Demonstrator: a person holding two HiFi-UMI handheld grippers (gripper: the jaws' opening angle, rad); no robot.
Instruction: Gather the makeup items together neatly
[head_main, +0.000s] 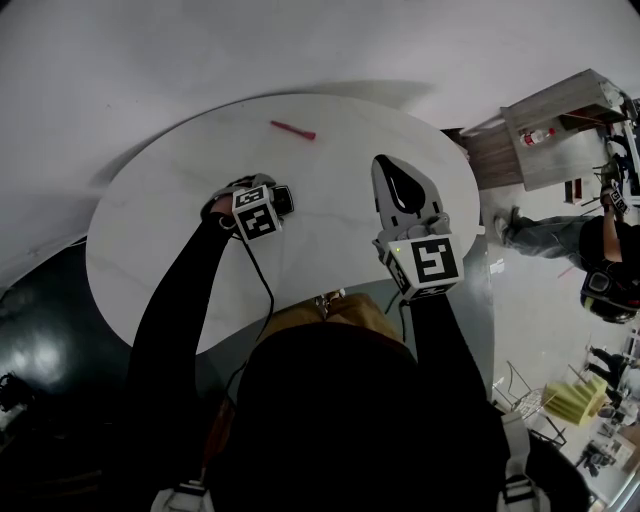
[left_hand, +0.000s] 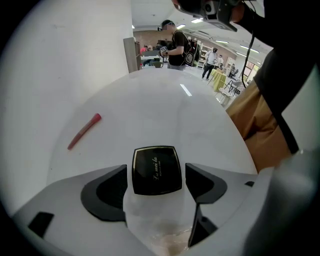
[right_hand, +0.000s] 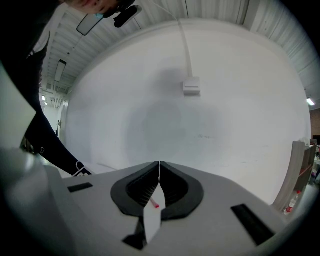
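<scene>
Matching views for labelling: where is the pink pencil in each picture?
Head view: pink pencil upper centre, near the far edge.
Left gripper view: the pencil lies left of middle, beyond the black compact.
Right gripper view: only a red speck under the jaws, perhaps its tip.
Shared landmark: white round table, in head and left gripper views.

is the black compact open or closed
Closed: the black compact lies flat with its lid flush and logo facing up; no mirror or powder shows.
</scene>
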